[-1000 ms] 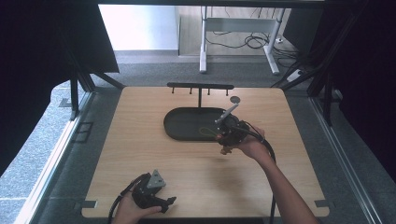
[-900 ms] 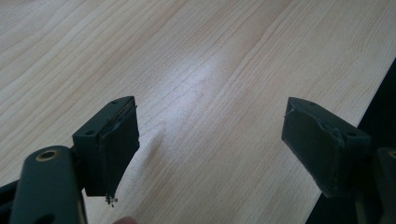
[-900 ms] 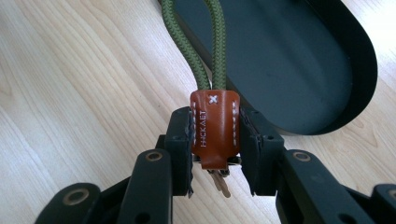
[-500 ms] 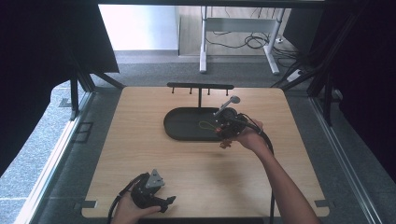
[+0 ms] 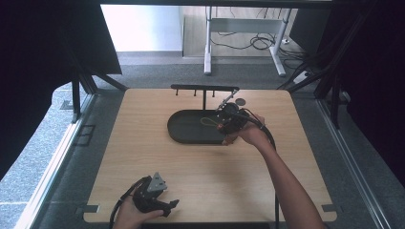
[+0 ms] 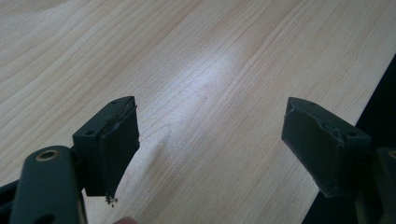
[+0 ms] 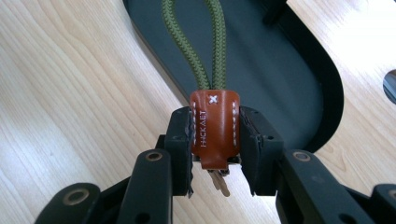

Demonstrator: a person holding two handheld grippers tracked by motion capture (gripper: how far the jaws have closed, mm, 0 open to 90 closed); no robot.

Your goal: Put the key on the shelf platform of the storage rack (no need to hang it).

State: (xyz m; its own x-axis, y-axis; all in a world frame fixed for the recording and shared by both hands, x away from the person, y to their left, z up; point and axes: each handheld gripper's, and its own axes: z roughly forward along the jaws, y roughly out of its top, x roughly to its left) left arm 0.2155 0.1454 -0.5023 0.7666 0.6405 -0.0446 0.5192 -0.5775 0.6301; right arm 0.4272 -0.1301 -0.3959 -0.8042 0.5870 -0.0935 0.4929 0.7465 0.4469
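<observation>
Right claw [image 7: 215, 140] grips leather tab [image 7: 214, 128] over tray [image 7: 280, 74].

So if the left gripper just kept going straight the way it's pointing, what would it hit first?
Most likely the bare wooden tabletop. The left gripper has open jaws angled down at it, with nothing in between; how far off is unclear.

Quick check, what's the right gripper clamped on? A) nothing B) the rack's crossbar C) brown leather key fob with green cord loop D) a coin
C: in the right gripper view the right gripper has its pads pressed on both sides of the brown leather fob, with the green cord loop running out over the dark tray.
</observation>
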